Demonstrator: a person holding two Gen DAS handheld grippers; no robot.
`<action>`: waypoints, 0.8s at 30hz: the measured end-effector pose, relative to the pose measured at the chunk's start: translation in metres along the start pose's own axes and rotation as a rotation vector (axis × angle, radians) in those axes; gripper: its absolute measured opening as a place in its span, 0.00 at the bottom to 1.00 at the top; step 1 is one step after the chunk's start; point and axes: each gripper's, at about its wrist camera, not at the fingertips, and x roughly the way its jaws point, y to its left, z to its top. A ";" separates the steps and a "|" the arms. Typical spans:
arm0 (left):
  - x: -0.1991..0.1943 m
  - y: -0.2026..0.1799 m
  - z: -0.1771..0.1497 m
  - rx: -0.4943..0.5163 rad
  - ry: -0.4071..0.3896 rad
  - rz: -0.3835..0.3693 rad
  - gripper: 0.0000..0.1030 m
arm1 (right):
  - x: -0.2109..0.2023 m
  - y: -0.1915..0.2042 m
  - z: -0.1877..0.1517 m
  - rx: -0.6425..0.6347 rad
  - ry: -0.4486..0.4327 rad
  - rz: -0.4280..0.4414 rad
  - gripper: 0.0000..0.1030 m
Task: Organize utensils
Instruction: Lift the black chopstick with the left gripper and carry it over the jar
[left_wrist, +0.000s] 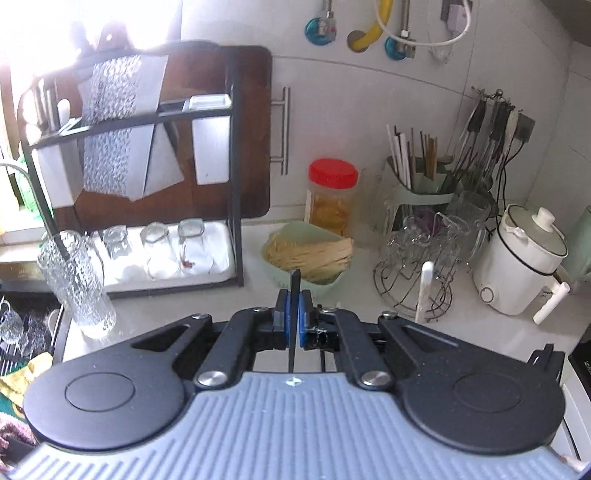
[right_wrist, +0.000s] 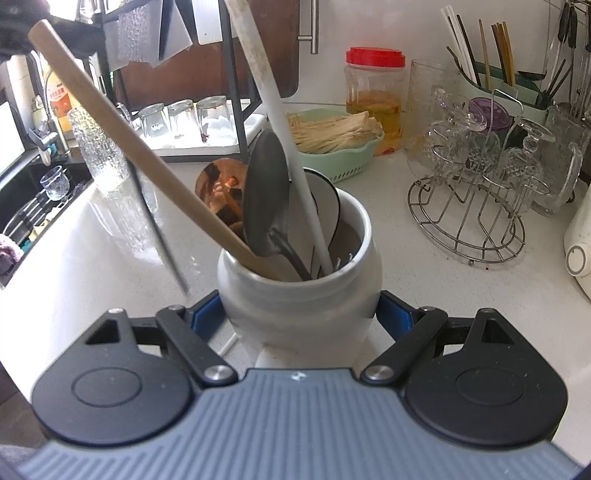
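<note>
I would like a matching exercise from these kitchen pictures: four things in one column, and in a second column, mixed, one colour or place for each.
Things:
1. jar lid
2. noodle basket
3. ceramic utensil crock
4. thin black utensil

Colour or place:
A. pale green
B. between the right gripper's fingers
C. red
D. clamped in the left gripper

Pairs: 1-C, 2-A, 3-B, 4-D
</note>
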 end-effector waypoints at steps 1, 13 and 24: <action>0.001 -0.002 0.002 0.004 -0.002 -0.005 0.05 | 0.000 0.000 0.000 0.000 -0.002 0.001 0.87; -0.023 -0.028 0.046 0.073 -0.088 -0.049 0.05 | 0.002 0.000 0.001 -0.006 -0.002 0.008 0.87; -0.059 -0.054 0.087 0.121 -0.189 -0.129 0.05 | 0.002 0.000 0.001 0.010 -0.003 0.003 0.87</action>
